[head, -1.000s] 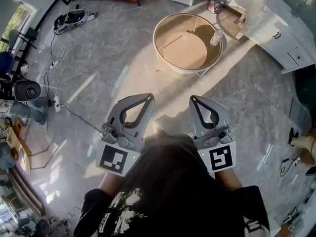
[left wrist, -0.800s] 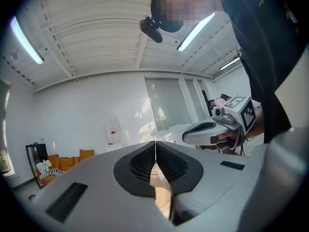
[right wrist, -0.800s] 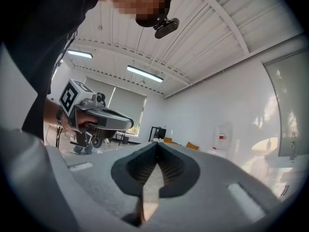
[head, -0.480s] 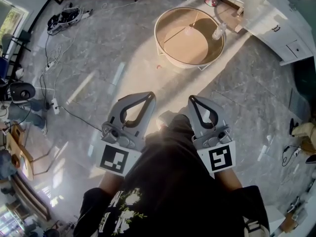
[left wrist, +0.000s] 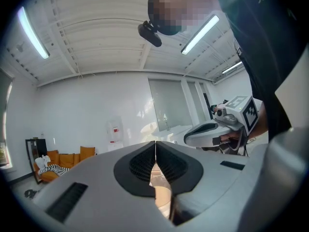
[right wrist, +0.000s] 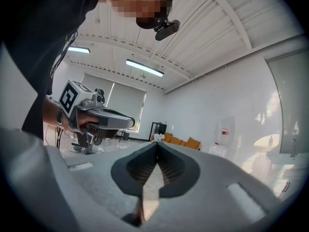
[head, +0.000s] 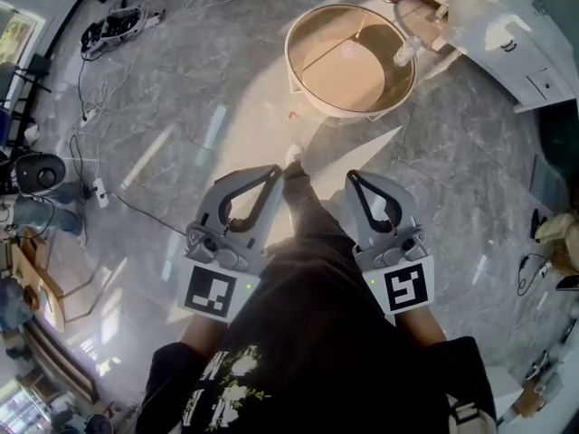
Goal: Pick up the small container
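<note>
Our left gripper (head: 273, 174) and right gripper (head: 353, 180) keep jaws together, empty. The table (head: 291, 61) now lies higher in view, and we hardly make out the container (head: 403, 53).

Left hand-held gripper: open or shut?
Shut. The left hand-held gripper shows its jaw tips touching in its own view, nothing between them.

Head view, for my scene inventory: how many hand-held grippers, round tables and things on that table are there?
Hand-held grippers: 2, the left hand-held gripper and the right hand-held gripper, both shut
Round table: 1
Things on it: 2, a small container and a small pale thing
Total: 5
</note>
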`<state>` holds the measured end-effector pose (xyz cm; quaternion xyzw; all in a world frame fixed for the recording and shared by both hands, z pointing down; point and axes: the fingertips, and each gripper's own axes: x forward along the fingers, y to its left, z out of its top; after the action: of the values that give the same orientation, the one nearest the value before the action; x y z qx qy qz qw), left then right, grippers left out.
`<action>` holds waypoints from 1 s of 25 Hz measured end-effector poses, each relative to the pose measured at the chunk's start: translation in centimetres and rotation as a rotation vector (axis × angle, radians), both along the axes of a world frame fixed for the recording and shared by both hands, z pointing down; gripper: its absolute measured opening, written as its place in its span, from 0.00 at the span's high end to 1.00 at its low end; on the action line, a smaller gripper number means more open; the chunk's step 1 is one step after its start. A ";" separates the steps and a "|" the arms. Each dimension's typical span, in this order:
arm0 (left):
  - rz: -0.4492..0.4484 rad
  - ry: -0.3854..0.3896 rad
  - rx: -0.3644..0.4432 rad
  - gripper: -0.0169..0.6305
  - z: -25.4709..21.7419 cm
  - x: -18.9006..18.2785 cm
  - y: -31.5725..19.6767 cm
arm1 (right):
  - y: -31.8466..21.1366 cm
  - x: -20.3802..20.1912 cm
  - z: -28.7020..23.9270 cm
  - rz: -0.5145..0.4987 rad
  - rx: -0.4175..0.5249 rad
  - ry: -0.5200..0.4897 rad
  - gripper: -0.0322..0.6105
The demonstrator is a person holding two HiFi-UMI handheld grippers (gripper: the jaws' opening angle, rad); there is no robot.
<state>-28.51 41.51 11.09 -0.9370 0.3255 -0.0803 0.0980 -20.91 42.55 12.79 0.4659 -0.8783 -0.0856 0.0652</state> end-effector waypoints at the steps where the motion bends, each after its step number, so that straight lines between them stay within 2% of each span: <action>1: 0.002 0.005 0.001 0.95 0.0 0.0 -0.4 | -0.3 -0.1 0.1 -0.006 -0.004 0.003 0.96; 6: 0.023 0.013 -0.004 0.95 -0.6 -0.7 -2.0 | -2.8 -1.5 1.0 -0.017 -0.020 0.017 0.95; 10: 0.036 0.000 0.028 0.95 -0.7 -1.3 -3.8 | -4.7 -2.7 1.3 -0.007 -0.014 0.028 0.95; 12: 0.028 0.010 0.013 0.95 -0.5 -1.8 -4.5 | -5.2 -3.4 1.4 -0.004 -0.021 0.019 0.95; 15: 0.045 0.026 0.031 0.95 -0.9 -1.3 -5.7 | -6.3 -3.8 1.9 -0.026 -0.043 0.025 0.95; 25: 0.108 0.004 0.005 0.95 -1.0 -0.2 -14.4 | -15.3 -2.9 1.4 0.033 -0.037 0.015 0.95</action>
<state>-28.71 27.12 10.06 -0.9532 0.2747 -0.0720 0.1041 -23.78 27.25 14.19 0.4783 -0.8714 -0.0717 0.0819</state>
